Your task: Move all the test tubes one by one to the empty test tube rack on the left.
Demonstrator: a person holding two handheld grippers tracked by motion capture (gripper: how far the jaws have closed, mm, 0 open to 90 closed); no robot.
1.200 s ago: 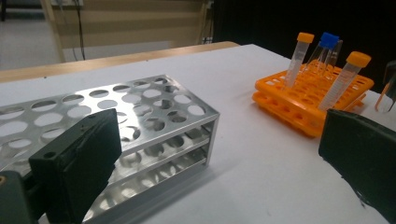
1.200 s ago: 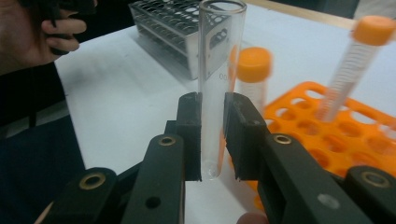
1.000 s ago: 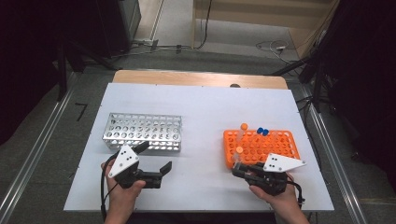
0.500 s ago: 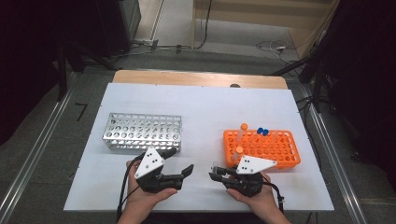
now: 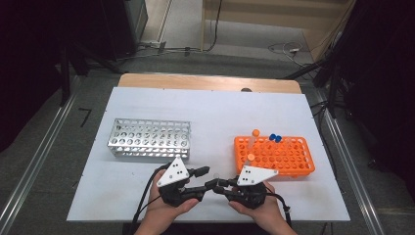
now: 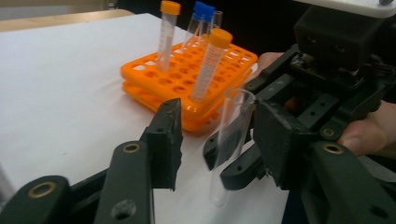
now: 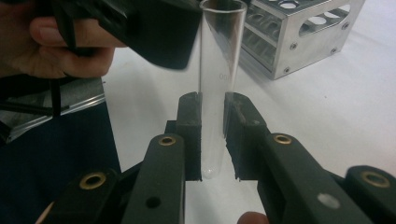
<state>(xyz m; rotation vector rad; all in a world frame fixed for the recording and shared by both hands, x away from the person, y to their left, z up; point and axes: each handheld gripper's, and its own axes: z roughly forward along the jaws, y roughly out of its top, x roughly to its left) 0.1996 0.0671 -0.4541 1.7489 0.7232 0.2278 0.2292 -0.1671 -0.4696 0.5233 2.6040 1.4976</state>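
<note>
The right claw (image 7: 212, 140) is clamped on a clear, uncapped test tube (image 7: 217, 88), its two black pads pressed against the lower part of the glass, and holds the tube upright just above the white worktop (image 5: 147, 191). In the high view the tube (image 5: 216, 175) sits near the front edge of the worktop, between the two hands and in front of the gap between the two racks.

The left claw (image 6: 217, 140) faces the right one, its jaws on either side of the upper part of the same tube (image 6: 229, 140). Those jaws have just been closing — the tube stands between them, nearer the right-hand pad in the left gripper view, with a clear gap to the other pad. Whether the nearer pad already touches the glass I cannot tell.

Behind the right hand stands an orange rack (image 5: 288, 156) with two orange-capped tubes (image 6: 210, 65) and two blue-capped ones (image 6: 198, 21) standing in it. The silver metal rack (image 5: 149, 139) stands behind the left hand, apart from the orange one — its holes look unfilled from above.
</note>
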